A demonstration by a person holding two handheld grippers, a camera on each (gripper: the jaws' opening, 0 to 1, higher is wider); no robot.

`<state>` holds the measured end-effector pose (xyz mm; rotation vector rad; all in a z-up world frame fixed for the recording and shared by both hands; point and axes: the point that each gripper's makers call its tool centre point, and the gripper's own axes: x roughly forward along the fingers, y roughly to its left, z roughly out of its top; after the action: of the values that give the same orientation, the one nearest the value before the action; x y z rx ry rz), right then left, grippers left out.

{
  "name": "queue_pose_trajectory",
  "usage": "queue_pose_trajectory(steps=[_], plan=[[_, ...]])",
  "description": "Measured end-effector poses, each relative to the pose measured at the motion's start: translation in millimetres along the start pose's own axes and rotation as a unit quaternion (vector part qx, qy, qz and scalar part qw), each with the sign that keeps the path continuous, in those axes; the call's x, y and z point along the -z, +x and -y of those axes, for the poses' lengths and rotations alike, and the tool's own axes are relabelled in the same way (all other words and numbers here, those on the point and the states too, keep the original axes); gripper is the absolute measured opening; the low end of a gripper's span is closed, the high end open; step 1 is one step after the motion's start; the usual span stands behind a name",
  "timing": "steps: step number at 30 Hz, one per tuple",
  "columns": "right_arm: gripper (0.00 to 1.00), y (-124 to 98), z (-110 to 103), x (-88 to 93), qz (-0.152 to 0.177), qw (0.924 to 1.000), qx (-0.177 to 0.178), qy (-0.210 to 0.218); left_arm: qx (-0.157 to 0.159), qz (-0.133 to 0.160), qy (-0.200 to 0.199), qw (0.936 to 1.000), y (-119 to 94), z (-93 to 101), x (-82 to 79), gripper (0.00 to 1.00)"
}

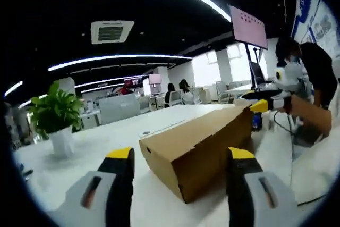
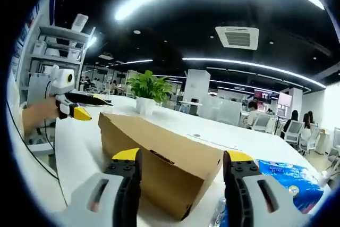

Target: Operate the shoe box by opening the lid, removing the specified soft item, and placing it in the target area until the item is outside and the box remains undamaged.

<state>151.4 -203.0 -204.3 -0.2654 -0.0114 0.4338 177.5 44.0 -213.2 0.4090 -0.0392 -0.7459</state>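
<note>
Your left gripper (image 1: 180, 171) has its fingers spread wide and empty, and the shoe box (image 1: 199, 142) lies on the white tabletop (image 1: 95, 147) just ahead of them, one end corner pointing into the gap, lid shut. Beyond the left finger stands a potted plant (image 1: 56, 118), well apart from the box. At the box's far end, past your right finger, the other gripper reaches in — a hand (image 1: 308, 111) holds it.

Your right gripper (image 2: 180, 176) is likewise wide open with nothing between its fingers. The same cardboard box (image 2: 159, 155) sits close in front, its near end rising between both fingers and blocking the tabletop behind. Just beside the right finger lies a blue plastic pack (image 2: 289, 184), near the box's corner. The potted plant (image 2: 149, 91) stands behind the box, and the left gripper (image 2: 79, 111) hovers off its far left end.
</note>
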Motion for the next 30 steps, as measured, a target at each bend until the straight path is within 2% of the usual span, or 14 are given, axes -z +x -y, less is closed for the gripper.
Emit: queue_pose_trajectory(steps=[4, 6, 7, 10, 11, 14, 15, 17, 18, 19, 20, 24, 27, 30], plan=[[0.63, -3.4, -7.0, -9.7, 0.022, 0.9962, -0.026, -0.080, 0.016, 0.019, 0.008, 0.9997, -2.0, 5.7, -6.5, 0.71], [0.64, -4.5, -9.6, -9.6, 0.019, 0.9921, -0.028, -0.121, 0.030, 0.031, 0.077, 0.9961, -3.8, 9.5, -12.8, 0.74], [0.64, -5.3, -13.3, -9.0, 0.016, 0.9860, -0.036, -0.162, 0.032, 0.039, 0.119, 0.9916, -5.4, 11.0, -16.5, 0.74], [0.64, -8.6, -23.5, -9.5, 0.013, 0.9630, -0.057, -0.263, 0.044, 0.031, 0.155, 0.9864, -8.8, 16.1, -14.4, 0.73], [0.63, -11.5, -24.9, -14.6, 0.021, 0.9554, -0.059, -0.289, 0.045, 0.024, 0.188, 0.9809, -9.5, 17.1, -13.6, 0.73], [0.63, -18.7, -20.8, -23.7, 0.021, 0.9383, -0.049, -0.342, 0.028, 0.004, 0.248, 0.9682, -11.7, 14.6, -13.9, 0.69], [0.63, -21.5, -19.1, -25.4, 0.017, 0.9321, -0.046, -0.359, 0.025, 0.001, 0.250, 0.9678, -12.1, 13.9, -14.7, 0.69], [0.63, -24.5, -17.3, -25.3, 0.006, 0.9237, -0.043, -0.381, 0.017, -0.010, 0.257, 0.9663, -11.7, 11.1, -15.0, 0.78], [0.63, -25.2, -16.6, -26.2, 0.006, 0.9202, -0.040, -0.389, 0.018, -0.016, 0.273, 0.9617, -11.5, 11.4, -14.0, 0.79], [0.62, -26.1, -17.5, -25.4, 0.003, 0.9174, -0.041, -0.396, 0.031, -0.028, 0.303, 0.9520, -12.5, 15.0, -9.6, 0.76], [0.62, -26.2, -19.0, -24.6, 0.004, 0.9167, -0.045, -0.397, 0.034, -0.033, 0.318, 0.9471, -12.5, 18.0, -8.2, 0.74], [0.62, -24.4, -20.1, -19.9, 0.002, 0.9149, -0.043, -0.401, 0.043, -0.026, 0.317, 0.9471, -9.3, 24.5, -7.5, 0.71], [0.59, -24.6, -18.8, -17.0, 0.003, 0.9153, -0.042, -0.400, 0.032, -0.019, 0.333, 0.9421, -5.3, 22.8, -8.7, 0.67], [0.60, -24.9, -12.1, -9.8, -0.006, 0.9156, -0.038, -0.400, 0.034, -0.010, 0.306, 0.9514, -0.9, 20.3, -6.3, 0.69]])
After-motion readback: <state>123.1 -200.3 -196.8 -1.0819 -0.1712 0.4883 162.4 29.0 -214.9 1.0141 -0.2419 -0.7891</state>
